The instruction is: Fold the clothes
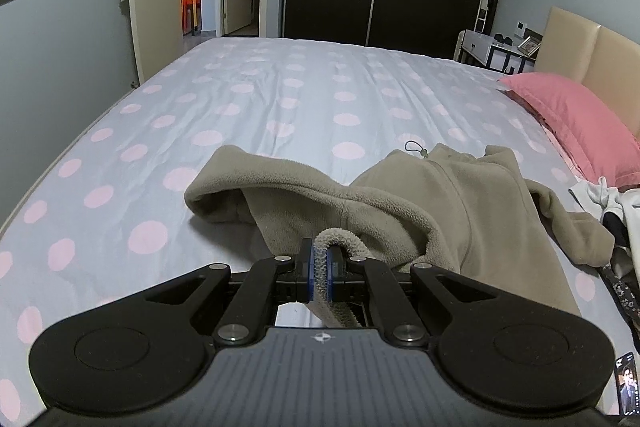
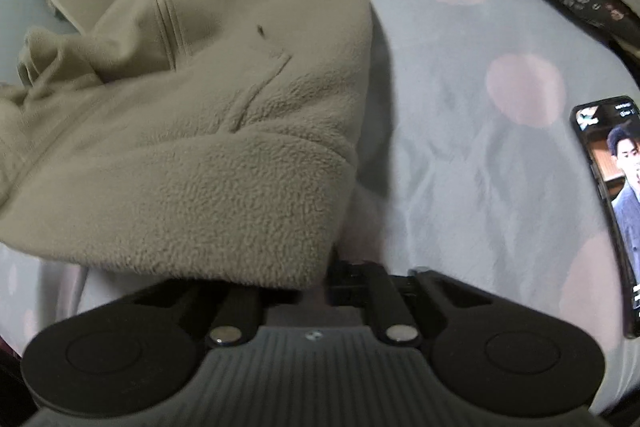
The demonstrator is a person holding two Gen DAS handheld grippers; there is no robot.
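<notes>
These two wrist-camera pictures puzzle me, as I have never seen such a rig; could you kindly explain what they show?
There is no robot here. A person holds a two-finger gripper in each hand, and each gripper carries a wide-angle camera looking forward along its fingers; the black shapes along the bottom of each picture are the gripper itself.

The left wrist view shows the left gripper shut on an edge of a beige fleece jacket, which lies on a bed with a pink-dotted sheet. A pink pillow and a pile of other clothes lie to the right.

The right wrist view shows the same jacket up close, draped over the right gripper, so whether it grips the fleece cannot be seen. A phone with a lit screen lies on the sheet.
</notes>
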